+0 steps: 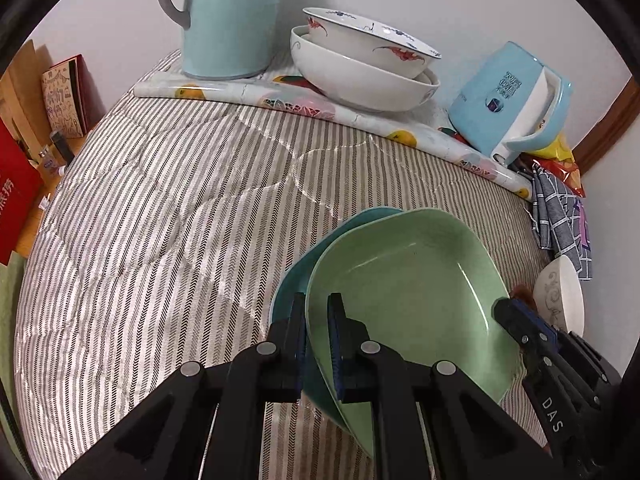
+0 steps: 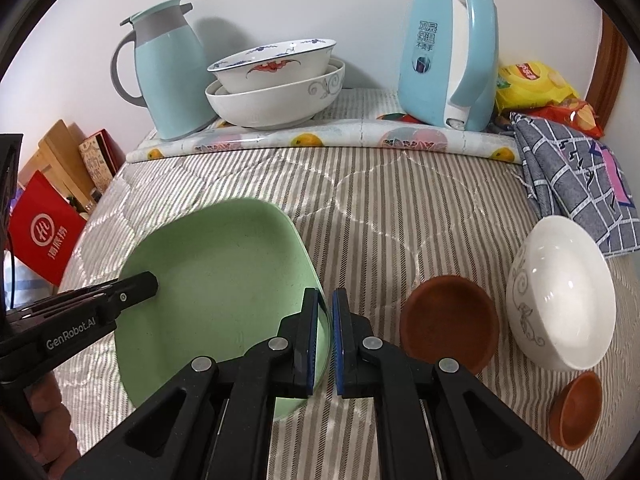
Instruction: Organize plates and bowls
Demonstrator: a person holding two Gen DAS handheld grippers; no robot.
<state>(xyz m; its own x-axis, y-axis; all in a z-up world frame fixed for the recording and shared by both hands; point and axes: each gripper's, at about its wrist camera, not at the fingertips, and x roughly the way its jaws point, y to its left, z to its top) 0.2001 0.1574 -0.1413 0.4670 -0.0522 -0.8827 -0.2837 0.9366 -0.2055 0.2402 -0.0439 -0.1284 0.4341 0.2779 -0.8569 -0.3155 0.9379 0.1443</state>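
Grippers at opposite rims: the left gripper [image 1: 318, 312] and the right gripper [image 2: 325, 306] each pinch an edge of the green plate [image 1: 404, 280], held low over a teal plate [image 1: 288, 280] on the striped cloth [image 1: 160, 200]. Lowering both sides evenly, rims aligned, would probably seat it squarely before either grip lets go.

Teal plate [image 1: 292, 276] mostly hidden beneath green plate [image 1: 404, 292]

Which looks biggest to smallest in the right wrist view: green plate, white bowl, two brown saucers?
1. green plate
2. white bowl
3. larger brown saucer
4. smaller brown saucer
The fisheye lens stretches things near the edges, so real sizes stay unsure.
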